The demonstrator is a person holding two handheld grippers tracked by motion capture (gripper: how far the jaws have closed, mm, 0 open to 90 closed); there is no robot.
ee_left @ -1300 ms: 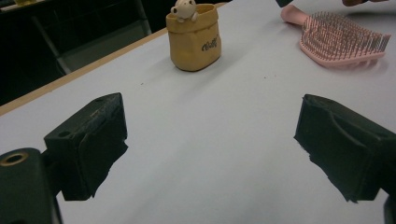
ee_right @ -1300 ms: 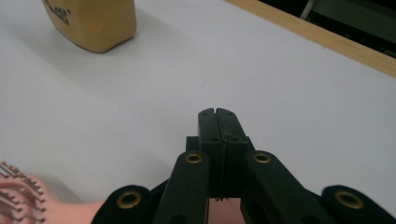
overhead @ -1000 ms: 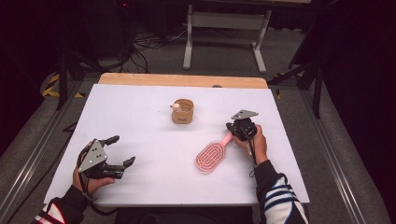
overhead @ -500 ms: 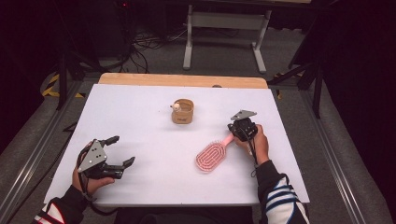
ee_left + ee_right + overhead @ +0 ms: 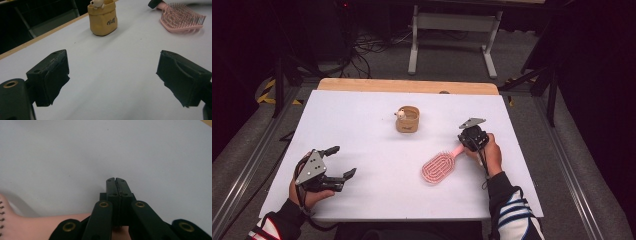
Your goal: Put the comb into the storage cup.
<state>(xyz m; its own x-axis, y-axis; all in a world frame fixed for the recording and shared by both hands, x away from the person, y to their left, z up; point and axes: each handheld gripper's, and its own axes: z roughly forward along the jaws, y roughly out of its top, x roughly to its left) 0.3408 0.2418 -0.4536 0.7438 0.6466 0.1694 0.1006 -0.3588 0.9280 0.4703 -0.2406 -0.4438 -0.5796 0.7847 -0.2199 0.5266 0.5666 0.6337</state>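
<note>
The pink hairbrush (image 5: 439, 167) lies bristles-up on the white counter (image 5: 362, 130), its handle under the right claw (image 5: 470, 140), whose jaws are pressed together over it. A tan pot (small figure perched on its rim) (image 5: 407, 119) stands farther back. The left claw (image 5: 343, 161) hovers released, jaws wide apart.

White table (image 5: 362, 130), grey floor (image 5: 377, 65), cables (image 5: 367, 47).

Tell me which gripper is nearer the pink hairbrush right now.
Right. The right gripper sits at the pink hairbrush handle, jaws together over it. The left gripper hovers open near the table's front left, well apart from the brush.
</note>
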